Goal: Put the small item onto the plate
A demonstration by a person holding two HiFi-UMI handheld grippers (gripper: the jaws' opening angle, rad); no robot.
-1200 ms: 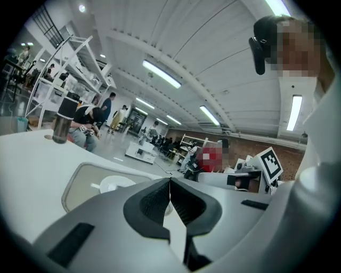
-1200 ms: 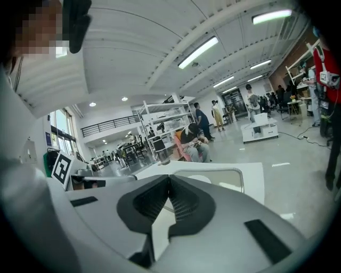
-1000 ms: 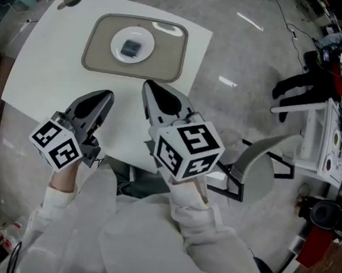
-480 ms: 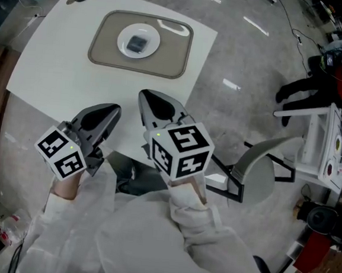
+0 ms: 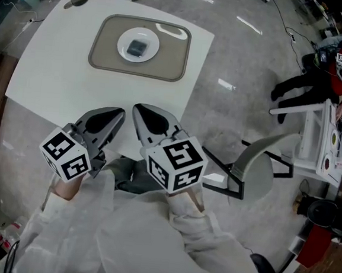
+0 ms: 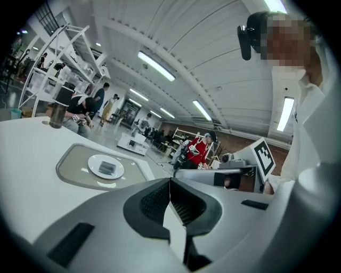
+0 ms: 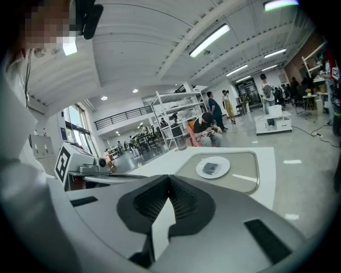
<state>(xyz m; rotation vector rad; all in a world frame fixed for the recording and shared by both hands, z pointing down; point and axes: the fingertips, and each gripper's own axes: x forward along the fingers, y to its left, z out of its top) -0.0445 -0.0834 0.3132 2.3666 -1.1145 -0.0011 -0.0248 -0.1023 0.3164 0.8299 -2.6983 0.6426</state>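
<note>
well beyond closed fingers (image 5: 109,120), small item (image 5: 136,45) lies on plate (image 5: 123,47).

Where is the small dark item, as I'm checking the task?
Head view, upper left: the small dark item lies on the white plate, on the tan tray.

Polished grey floor (image 5: 237,61) — white shelving (image 7: 176,106), ceiling strip lights (image 6: 156,66).
</note>
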